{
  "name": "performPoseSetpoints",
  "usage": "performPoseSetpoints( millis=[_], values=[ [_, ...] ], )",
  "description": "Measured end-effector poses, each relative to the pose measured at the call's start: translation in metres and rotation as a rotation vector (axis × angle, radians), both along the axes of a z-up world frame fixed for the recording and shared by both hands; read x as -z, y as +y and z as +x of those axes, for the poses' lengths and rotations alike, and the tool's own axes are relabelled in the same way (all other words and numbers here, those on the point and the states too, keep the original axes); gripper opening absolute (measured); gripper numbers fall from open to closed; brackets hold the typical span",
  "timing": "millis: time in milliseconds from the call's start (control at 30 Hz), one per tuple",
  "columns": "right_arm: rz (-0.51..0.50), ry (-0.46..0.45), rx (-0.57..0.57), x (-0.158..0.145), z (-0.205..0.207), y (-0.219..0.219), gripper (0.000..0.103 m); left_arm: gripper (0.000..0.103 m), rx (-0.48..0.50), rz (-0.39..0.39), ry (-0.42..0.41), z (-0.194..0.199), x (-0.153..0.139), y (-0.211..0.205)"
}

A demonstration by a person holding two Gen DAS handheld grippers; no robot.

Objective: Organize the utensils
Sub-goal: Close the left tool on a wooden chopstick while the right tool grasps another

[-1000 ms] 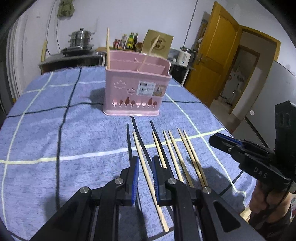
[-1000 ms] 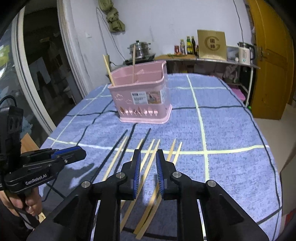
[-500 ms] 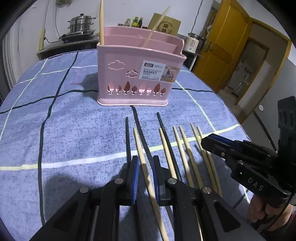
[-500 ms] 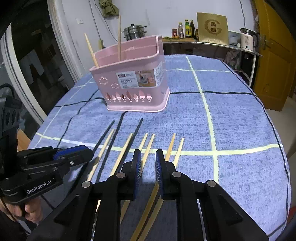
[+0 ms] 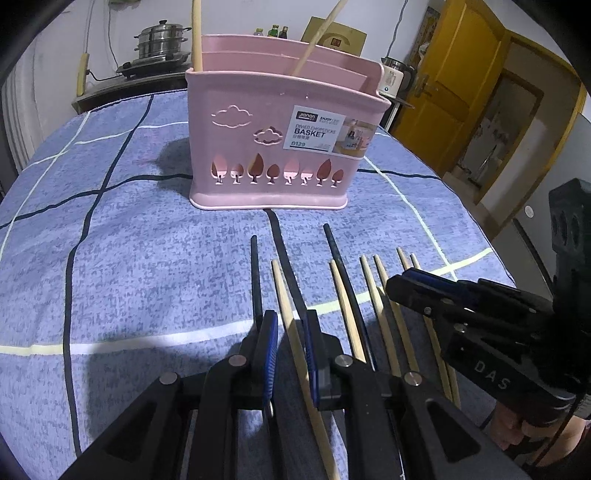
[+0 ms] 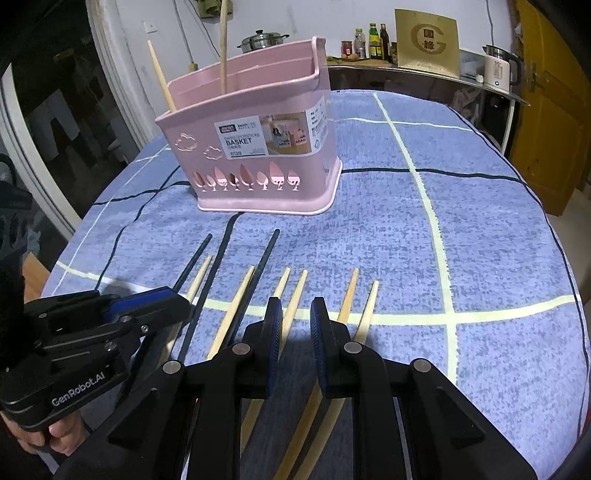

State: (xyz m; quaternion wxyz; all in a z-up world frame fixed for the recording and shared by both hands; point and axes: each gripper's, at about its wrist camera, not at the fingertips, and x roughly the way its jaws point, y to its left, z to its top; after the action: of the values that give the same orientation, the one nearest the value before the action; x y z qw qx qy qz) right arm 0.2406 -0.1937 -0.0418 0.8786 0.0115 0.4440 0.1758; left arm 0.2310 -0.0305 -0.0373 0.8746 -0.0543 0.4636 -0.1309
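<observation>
A pink chopstick basket [image 5: 273,147] [image 6: 255,155] stands on the blue checked tablecloth, with two bamboo chopsticks [image 5: 195,33] upright in it. In front of it lie several bamboo chopsticks and two black chopsticks [image 5: 254,273] in a row. My left gripper [image 5: 290,321] is low over the row, open by a narrow gap. One bamboo chopstick [image 5: 284,295] on the cloth runs between its blue pads without touching them. My right gripper [image 6: 296,308] is also open narrowly, astride another bamboo chopstick [image 6: 297,291] further right. Each gripper shows in the other's view, the right gripper [image 5: 397,286] and the left gripper [image 6: 181,302].
The table's rounded edge [image 6: 576,295] falls away on the right. Behind the table a counter holds a steamer pot [image 5: 160,40], bottles [image 6: 373,37] and a white kettle [image 6: 498,70]. A yellow door [image 5: 454,96] stands at the back right. A hand [image 6: 55,435] holds the left gripper's handle.
Both grippers have moved forward and down toward the row of chopsticks, so the basket looms larger. Their jaw gaps look the same, and no chopstick has moved.
</observation>
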Motion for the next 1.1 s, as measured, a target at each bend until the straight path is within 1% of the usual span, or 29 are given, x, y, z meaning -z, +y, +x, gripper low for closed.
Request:
performPoseSetpoints(
  millis=[233,433,533,567,633,700,800,900,1100],
  values=[
    [-0.025,0.010,0.007,0.003,0.006,0.006,0.017,0.014,-0.005,0.016,0.010,0.005,0.002,-0.003],
    [-0.053,0.003,0.014,0.004,0.007,0.012,0.015,0.014,-0.005,0.051,0.022,0.014,0.002,-0.010],
    [-0.061,0.000,0.017,0.005,0.007,0.014,0.012,0.014,-0.007,0.053,0.027,0.019,0.002,-0.012],
    [-0.062,-0.001,0.017,0.005,0.007,0.014,0.010,0.013,-0.010,0.059,0.026,0.020,0.002,-0.012],
    [-0.058,-0.002,0.018,0.005,0.006,0.015,0.009,0.012,-0.010,0.067,0.022,0.021,0.003,-0.013],
    [-0.053,-0.002,0.020,0.005,0.006,0.017,0.008,0.008,-0.013,0.077,0.017,0.020,0.003,-0.014],
    [-0.040,0.000,0.020,0.004,0.007,0.014,0.007,0.007,-0.006,0.054,0.019,0.020,0.002,-0.013],
    [-0.027,-0.007,0.021,0.000,0.003,0.012,0.007,0.007,0.001,0.036,0.003,0.017,-0.003,-0.012],
    [0.008,-0.039,0.012,-0.020,-0.002,0.006,0.007,0.006,0.012,0.002,-0.045,0.008,-0.026,-0.009]
  ],
)
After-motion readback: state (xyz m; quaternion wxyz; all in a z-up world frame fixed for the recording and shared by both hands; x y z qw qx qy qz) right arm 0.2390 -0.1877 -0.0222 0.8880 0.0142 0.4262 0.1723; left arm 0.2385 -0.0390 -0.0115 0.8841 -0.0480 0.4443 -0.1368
